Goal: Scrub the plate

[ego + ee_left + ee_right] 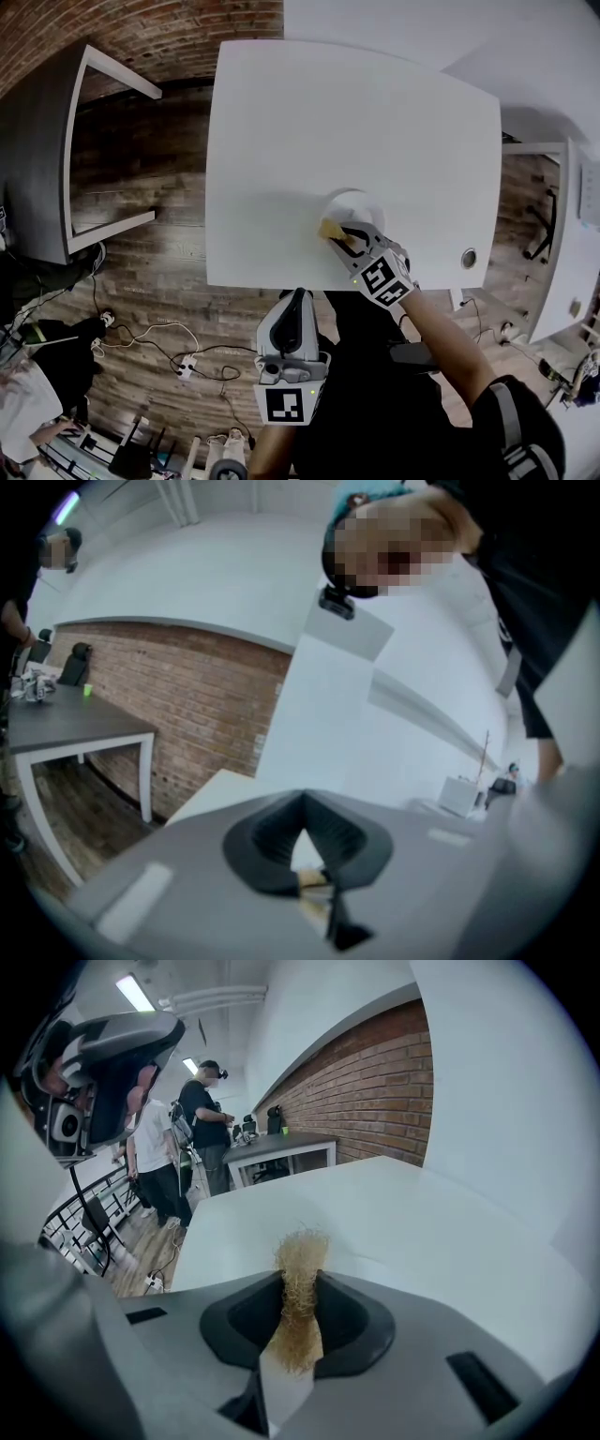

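Head view: the right gripper [339, 236] pinches a tan, fibrous scrubber [329, 228] in its jaws at the near-left rim of the white plate [361, 206], which sits by the desk's [281, 141] front edge. The left gripper [298, 298], jaws pressed together on nothing, hangs off the desk.

The left gripper [303, 803] has its fingers closed tip to tip, empty, facing a brick wall [202, 714].

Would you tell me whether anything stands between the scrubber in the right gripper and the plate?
Nothing visible does. The right gripper is shut on the scrubber, which sits at the near rim of the plate on the table. The left gripper hangs beyond the table's edge.
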`<state>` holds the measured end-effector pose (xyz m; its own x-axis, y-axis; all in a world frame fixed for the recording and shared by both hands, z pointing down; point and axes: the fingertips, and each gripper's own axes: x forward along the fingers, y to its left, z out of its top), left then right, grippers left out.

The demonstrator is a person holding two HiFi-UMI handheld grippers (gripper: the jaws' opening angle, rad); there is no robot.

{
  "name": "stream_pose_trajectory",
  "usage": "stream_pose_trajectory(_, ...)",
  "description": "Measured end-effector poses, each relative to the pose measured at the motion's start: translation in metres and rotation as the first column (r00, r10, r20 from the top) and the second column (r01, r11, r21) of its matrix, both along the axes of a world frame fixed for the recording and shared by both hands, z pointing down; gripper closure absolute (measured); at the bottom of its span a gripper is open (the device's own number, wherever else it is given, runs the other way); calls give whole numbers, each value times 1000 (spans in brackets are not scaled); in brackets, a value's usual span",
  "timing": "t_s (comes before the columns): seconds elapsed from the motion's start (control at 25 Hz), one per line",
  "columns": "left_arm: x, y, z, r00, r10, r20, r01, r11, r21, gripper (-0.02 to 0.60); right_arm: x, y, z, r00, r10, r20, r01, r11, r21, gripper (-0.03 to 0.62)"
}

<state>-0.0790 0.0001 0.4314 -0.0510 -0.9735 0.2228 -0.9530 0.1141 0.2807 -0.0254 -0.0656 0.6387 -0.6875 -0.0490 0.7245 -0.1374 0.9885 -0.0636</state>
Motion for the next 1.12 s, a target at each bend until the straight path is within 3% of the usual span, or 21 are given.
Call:
stream_pose_trajectory(0.32,-2,-3,3,1000,7,-10,-7,1000,-8,578,-7,-23,1,1000,20,-15,-19,999,29,514)
stream_pose_trajectory(0.8,-11,-7,6,1000,11,-16,-11,1000,-9,578,-1,-66,0,990,137,-20,-135,988,80,514)
stream_pose_trajectory(1.12,-13,-5,7,999,27,-17,-27,1000,-9,578,-1,-61,1,988,150,-27,-148,987,67,514)
